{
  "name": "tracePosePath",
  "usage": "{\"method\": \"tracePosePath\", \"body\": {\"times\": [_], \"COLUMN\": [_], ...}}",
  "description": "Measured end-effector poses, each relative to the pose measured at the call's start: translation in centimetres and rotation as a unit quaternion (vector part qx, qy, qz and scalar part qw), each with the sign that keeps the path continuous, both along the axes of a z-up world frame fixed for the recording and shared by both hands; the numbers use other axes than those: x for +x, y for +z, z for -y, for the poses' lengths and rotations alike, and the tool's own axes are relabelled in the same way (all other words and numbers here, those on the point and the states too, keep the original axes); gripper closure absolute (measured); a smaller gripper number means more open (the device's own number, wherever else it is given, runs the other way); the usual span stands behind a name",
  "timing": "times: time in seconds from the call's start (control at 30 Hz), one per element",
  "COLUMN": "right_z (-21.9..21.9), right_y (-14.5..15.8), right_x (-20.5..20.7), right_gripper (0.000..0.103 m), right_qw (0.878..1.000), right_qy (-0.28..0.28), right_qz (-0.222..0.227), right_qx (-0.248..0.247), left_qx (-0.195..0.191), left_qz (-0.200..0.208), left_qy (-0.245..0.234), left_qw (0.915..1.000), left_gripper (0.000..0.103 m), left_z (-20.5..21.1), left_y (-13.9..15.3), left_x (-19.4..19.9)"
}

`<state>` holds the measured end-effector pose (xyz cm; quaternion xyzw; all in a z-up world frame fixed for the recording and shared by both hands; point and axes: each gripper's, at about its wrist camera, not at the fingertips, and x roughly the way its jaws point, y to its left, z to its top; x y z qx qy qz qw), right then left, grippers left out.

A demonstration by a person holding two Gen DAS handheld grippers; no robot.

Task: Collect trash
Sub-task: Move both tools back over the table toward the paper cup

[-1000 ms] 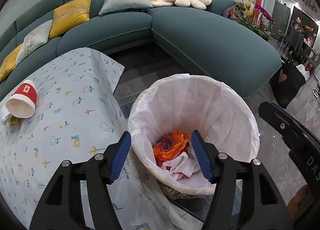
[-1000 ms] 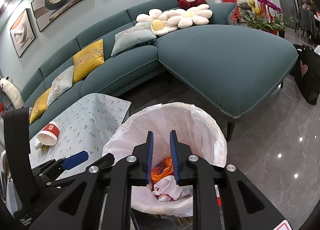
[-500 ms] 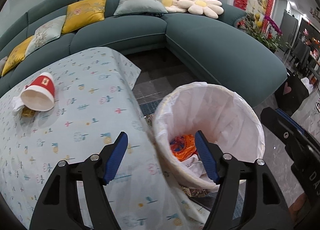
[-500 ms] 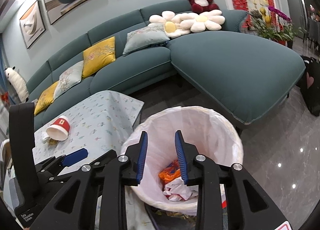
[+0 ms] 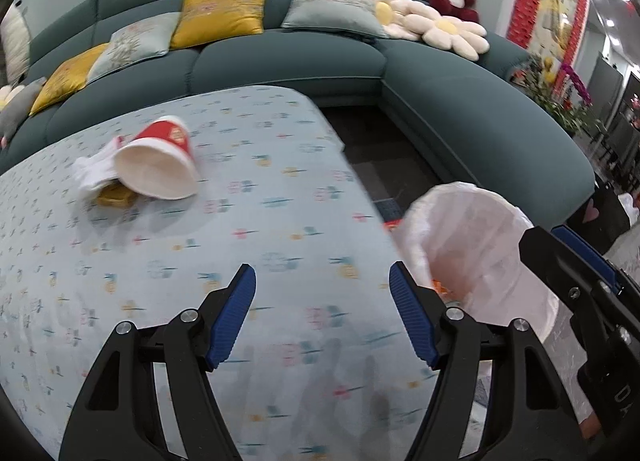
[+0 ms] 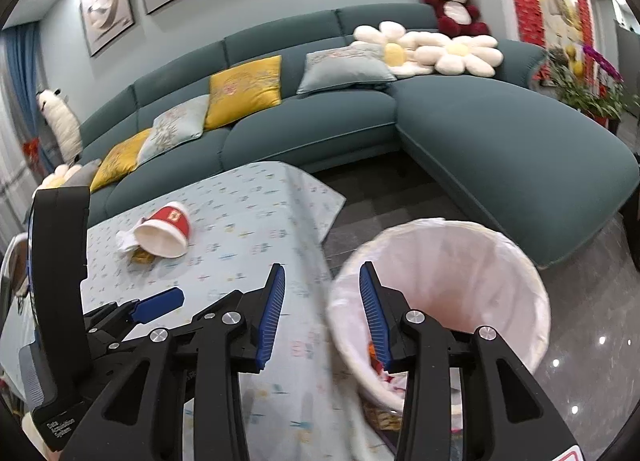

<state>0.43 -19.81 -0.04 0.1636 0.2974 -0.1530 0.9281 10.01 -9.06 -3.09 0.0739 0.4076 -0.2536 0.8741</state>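
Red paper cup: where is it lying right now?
The red paper cup lies on its side on the floral tablecloth, upper left in both wrist views, against a crumpled white tissue, far from the lined bin.

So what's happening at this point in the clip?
A person is clearing trash from a cloth-covered table into a lined bin. Both the left hand-held gripper and the right hand-held gripper are empty; the right's jaws are opening. A tipped red paper cup, tissue and a yellowish scrap remain.
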Motion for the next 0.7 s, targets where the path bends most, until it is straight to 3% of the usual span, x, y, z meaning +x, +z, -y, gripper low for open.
{"method": "tracePosePath", "body": {"times": [0.7], "right_z": [-10.5], "right_y": [-0.6], "right_x": [8.6], "right_gripper": [0.055], "right_qw": [0.995], "right_qy": [0.086], "right_qz": [-0.035], "right_qx": [-0.027], "left_qx": [-0.008], "left_qz": [-0.014], "left_qy": [0.127], "left_qw": [0.9918], "left_gripper": [0.034], "left_z": [-14.6], "left_y": [-0.9], "left_x": [7.3]}}
